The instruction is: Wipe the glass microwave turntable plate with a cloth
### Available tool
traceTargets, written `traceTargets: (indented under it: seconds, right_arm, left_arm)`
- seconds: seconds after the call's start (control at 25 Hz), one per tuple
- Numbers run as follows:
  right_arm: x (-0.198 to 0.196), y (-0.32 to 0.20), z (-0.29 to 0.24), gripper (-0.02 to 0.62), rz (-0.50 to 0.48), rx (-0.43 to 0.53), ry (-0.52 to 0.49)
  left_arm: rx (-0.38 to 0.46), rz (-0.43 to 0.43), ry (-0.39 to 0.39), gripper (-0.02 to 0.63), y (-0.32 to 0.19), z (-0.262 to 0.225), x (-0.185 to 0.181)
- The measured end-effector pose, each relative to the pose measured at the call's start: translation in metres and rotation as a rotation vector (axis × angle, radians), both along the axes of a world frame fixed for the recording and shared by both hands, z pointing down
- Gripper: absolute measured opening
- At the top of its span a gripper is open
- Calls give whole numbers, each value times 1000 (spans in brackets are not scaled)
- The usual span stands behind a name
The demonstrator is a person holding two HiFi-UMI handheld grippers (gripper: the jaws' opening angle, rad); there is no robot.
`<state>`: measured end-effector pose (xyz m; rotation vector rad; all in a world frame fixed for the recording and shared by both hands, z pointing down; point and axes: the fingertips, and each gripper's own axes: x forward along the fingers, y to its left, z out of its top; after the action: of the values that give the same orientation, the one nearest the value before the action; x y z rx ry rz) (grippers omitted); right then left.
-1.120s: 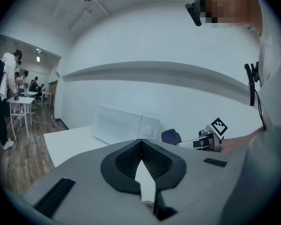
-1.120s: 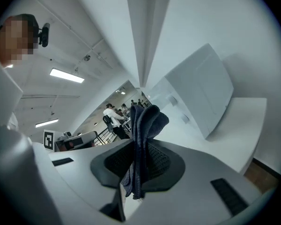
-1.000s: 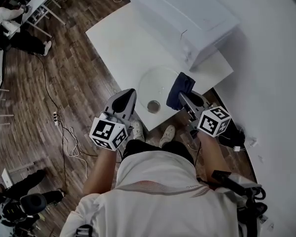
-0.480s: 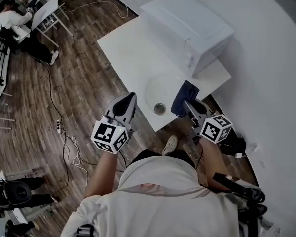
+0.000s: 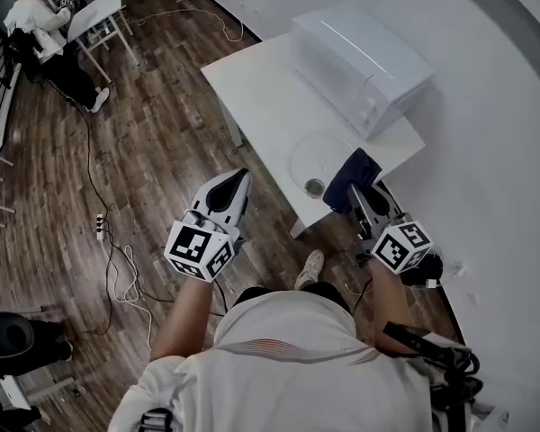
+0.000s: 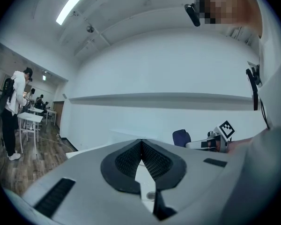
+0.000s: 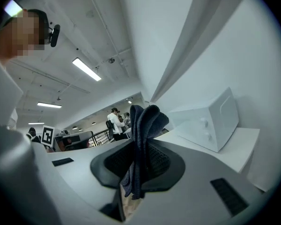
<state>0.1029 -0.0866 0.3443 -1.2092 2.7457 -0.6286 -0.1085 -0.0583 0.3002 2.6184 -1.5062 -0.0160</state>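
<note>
The round glass turntable plate (image 5: 317, 156) lies on the white table (image 5: 252, 88) near its front edge, a small round hub (image 5: 315, 187) at its near side. My right gripper (image 5: 355, 192) is shut on a dark blue cloth (image 5: 356, 171), held at the plate's right rim over the table edge. In the right gripper view the cloth (image 7: 145, 121) stands bunched between the jaws of the right gripper (image 7: 140, 149). My left gripper (image 5: 243, 177) hangs over the floor left of the table, shut and holding nothing; its pads meet in the left gripper view (image 6: 141, 143).
A white microwave (image 5: 364, 48) stands at the table's back right against the wall, also in the right gripper view (image 7: 206, 121). Cables (image 5: 117, 273) trail over the wood floor at left. A person (image 5: 38, 16) sits at desks far left.
Both grippers have drawn back from the table toward my body, and the table has slid up and right in view. The cloth stays in the right gripper.
</note>
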Motion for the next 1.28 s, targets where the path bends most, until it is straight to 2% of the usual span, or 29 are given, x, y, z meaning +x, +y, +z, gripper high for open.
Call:
traceTargets:
  seconds: [0.24,0.4,0.6,0.92,1.12,1.28]
  right_arm:
    - [-9,44,-28,61,73,118,102]
    - [2,65,-42,61,138,152,141]
    - [16,87,-64,61,174,190,173]
    - [41,93,-79,61,121,214,202]
    - [69,99,-76,61,116,217,199]
    - [77,104,-80,61,112,220,192]
  left_arm:
    - [37,19,24,11,27,-7,-25]
    - [42,64,27,11,38,-12,-19]
    - [63,90,28,11,60,-24,-4]
    - [61,53,50,11,73,-35,30]
    - [70,71,39,11,79,-39,66]
    - [77,77,25,11,86,-46,78]
